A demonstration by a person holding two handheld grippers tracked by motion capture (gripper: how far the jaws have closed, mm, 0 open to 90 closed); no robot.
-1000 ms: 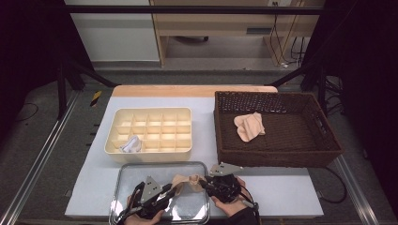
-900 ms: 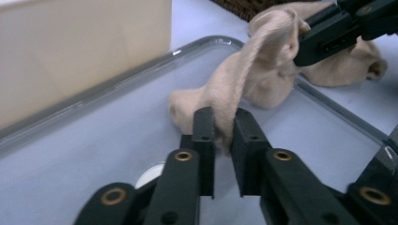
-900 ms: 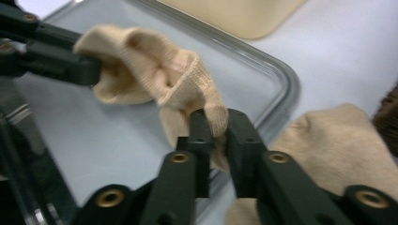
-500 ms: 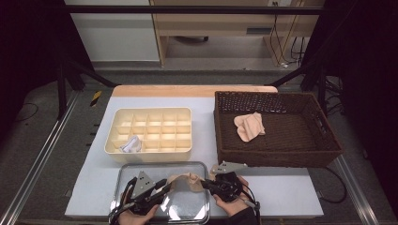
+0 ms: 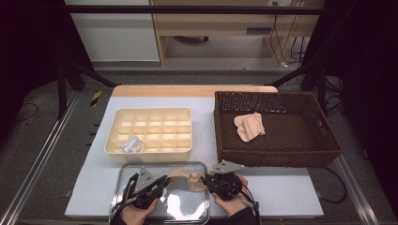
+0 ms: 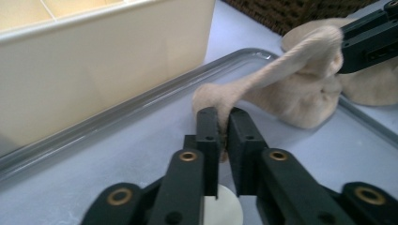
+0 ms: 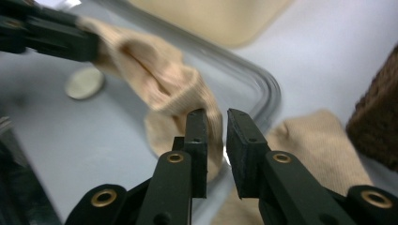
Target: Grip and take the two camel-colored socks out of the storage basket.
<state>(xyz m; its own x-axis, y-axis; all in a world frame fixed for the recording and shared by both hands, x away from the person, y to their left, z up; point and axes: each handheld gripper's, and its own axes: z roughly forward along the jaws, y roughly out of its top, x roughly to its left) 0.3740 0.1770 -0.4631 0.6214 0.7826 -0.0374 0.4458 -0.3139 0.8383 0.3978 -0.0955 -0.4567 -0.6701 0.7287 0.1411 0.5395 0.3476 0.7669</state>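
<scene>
Stretching a beige sock [image 6: 300, 84] over the clear tray [image 5: 126, 171], the left gripper [image 6: 223, 124] has just clamped its end; the right gripper [image 7: 217, 124] pinches the other. 1 rolled sock [image 5: 130, 144] fills the organizer [image 5: 150, 112]; 1 more sock pile [image 5: 248, 126] waits in the basket [image 5: 281, 157].

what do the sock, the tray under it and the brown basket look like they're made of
Sock: soft beige knit fabric, ribbed and stretching between the grippers. Tray: probably clear glossy plastic, with the table showing through and glare on it. Basket: dark brown woven wicker or a look-alike, judging by its coarse weave.
</scene>
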